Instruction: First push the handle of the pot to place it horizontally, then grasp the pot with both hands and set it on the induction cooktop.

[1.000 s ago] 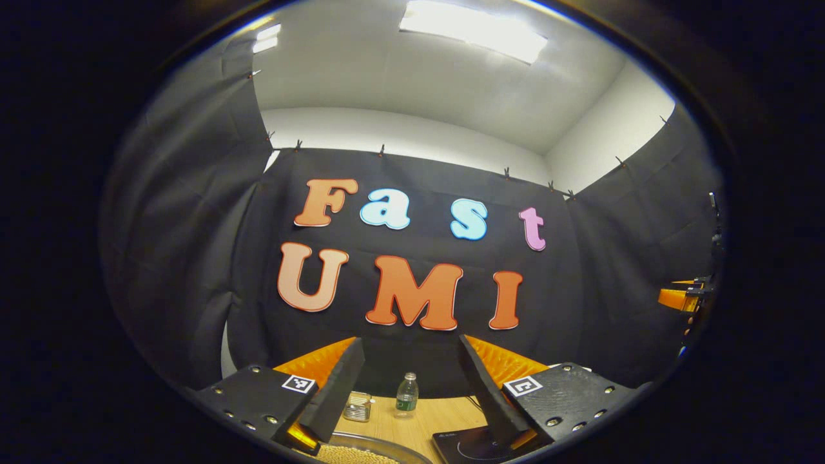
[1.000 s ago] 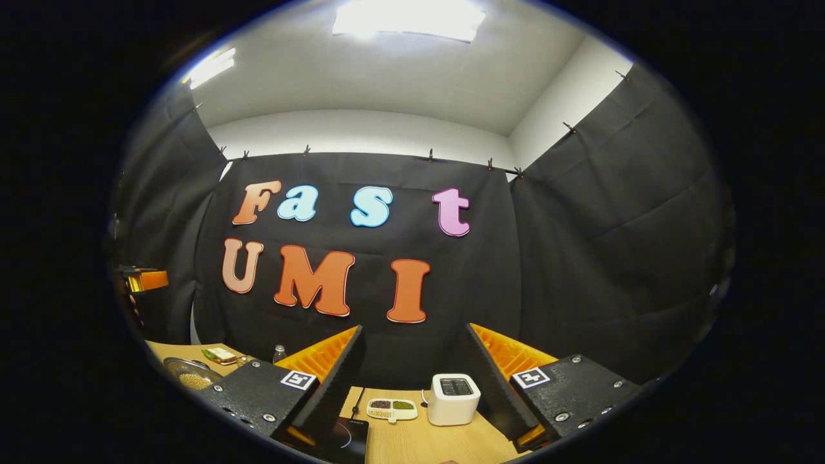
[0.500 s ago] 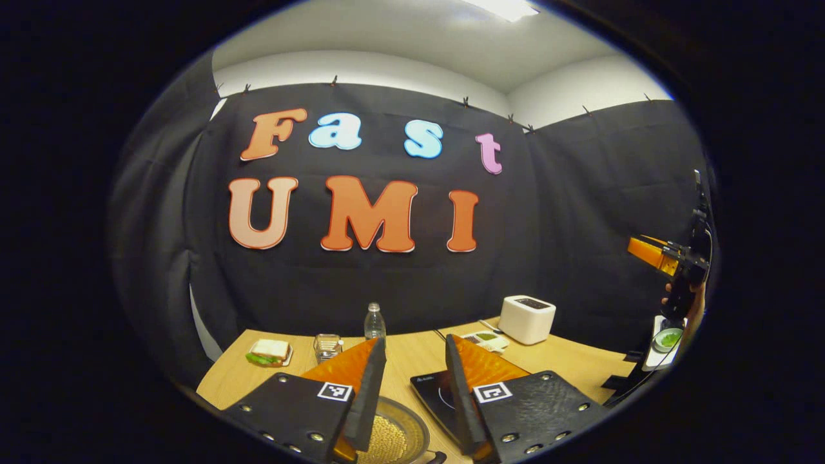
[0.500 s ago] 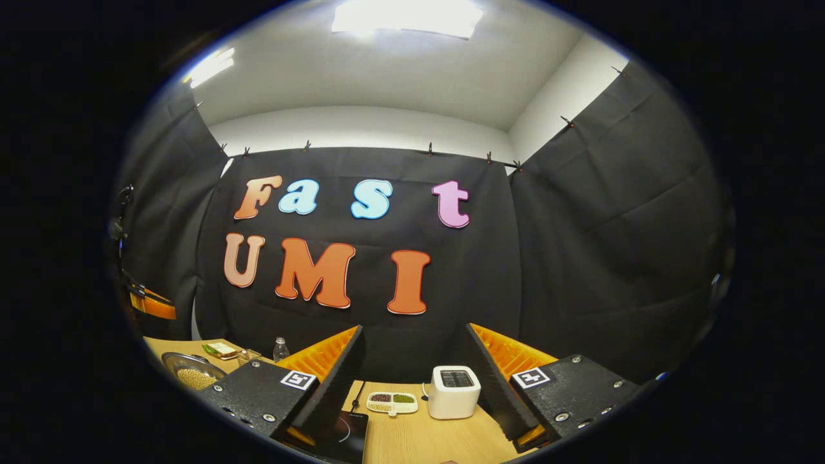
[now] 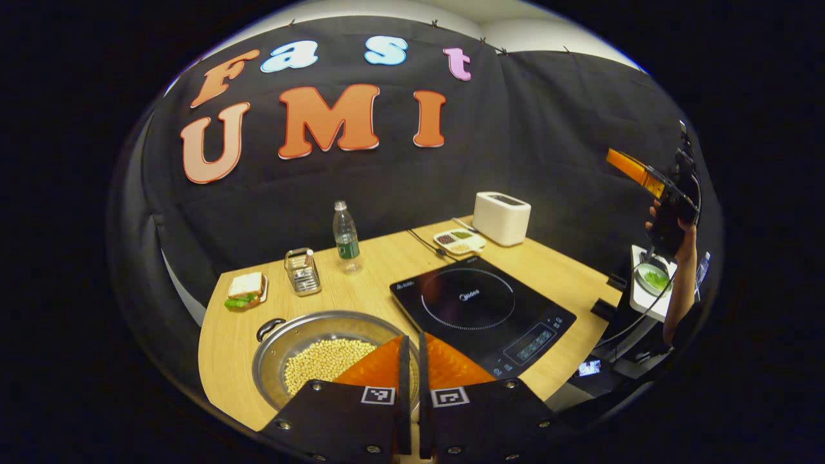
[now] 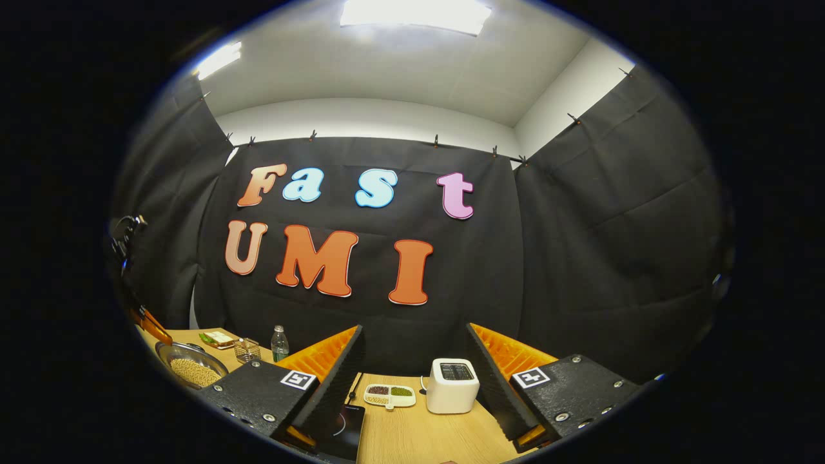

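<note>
Shiny metal pot (image 5: 322, 335) — wooden table (image 5: 387, 264)

In the left gripper view, the pot (image 5: 322, 351) sits at the table's (image 5: 387, 264) near left edge, the cooktop (image 5: 480, 308) right of it. Sandwich (image 5: 245, 291), rack (image 5: 302, 271) and bottle (image 5: 345, 236) line the far edge; dish (image 5: 459, 241) and toaster (image 5: 501, 218) occupy the far right corner.

Black cloth walls (image 6: 599, 225) (clipped up), lit ceiling panel (image 6: 416, 13).
</note>
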A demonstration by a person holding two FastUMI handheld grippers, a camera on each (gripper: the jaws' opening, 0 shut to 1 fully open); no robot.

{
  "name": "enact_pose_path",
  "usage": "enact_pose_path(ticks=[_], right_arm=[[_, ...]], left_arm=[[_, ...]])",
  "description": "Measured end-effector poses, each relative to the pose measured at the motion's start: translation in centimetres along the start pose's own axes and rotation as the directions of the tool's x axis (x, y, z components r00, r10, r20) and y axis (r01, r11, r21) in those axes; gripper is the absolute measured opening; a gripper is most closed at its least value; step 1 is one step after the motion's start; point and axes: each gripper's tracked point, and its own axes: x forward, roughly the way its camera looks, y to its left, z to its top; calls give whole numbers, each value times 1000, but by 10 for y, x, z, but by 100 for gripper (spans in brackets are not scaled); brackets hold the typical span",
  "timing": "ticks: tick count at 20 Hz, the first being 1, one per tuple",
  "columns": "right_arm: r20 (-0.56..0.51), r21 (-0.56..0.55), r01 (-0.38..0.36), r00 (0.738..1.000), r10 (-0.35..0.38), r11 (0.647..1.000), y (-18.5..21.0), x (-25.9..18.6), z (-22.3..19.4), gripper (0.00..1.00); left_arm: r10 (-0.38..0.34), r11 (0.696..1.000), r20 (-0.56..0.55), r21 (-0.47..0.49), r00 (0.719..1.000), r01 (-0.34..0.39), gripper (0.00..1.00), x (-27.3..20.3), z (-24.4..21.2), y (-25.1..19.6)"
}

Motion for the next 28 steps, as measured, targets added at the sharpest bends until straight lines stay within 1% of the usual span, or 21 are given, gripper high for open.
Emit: enact_pose_path(ticks=[1, 4, 7, 10, 14, 16, 17, 19, 22, 24, 26, 28], right_arm=[[-7, -2, -3, 1000, 3, 1000, 1, 1, -3, 95], [-22, -8, -4, 1000, 4, 1000, 2, 2, -11, 95], [-28, -6, -2, 1000, 2, 1000, 4, 4, -16, 95], [-38, -3, -10, 999, 10, 1000, 7, 3, -23, 95], [-65, 15, -30, 997, 30, 999, 12, 4, -35, 95], [-77, 38, -47, 996, 50, 998, 17, 5, -40, 95], [-83, 43, -46, 995, 50, 998, 16, 7, -42, 95], [-92, 42, -42, 995, 45, 998, 14, 7, -47, 95], [-114, 33, -31, 993, 34, 999, 10, 3, -53, 95], [-126, 22, -18, 992, 21, 1000, 4, 0, -56, 95], [-136, 11, -4, 991, 6, 1000, -2, -2, -60, 95], [-145, 1, 6, 989, -6, 1000, -7, -3, -62, 95]], left_arm=[[-5, 1000, -40, 19, 999, 6, 8, 0, -14, -1], [-35, 996, -148, 75, 988, 47, 7, -7, -45, -14], [-33, 991, -269, 118, 963, 67, 8, -13, -75, -16], [-42, 987, -362, 132, 931, 95, 7, -21, -105, -15], [-30, 990, -460, 106, 887, 88, 7, -33, -137, -7], [-9, 994, -486, 94, 874, 63, 7, -31, -147, 2], [-12, 995, -494, 79, 869, 58, 7, -30, -153, 1], [-28, 996, -516, 54, 856, 66, 7, -22, -163, -4], [-17, 995, -557, 72, 831, 69, 7, -10, -180, -6], [-26, 996, -575, 51, 818, 67, 7, 3, -188, -11], [-40, 998, -576, 13, 817, 59, 7, 15, -189, -15], [-54, 998, -564, -19, 824, 52, 7, 25, -184, -18]])
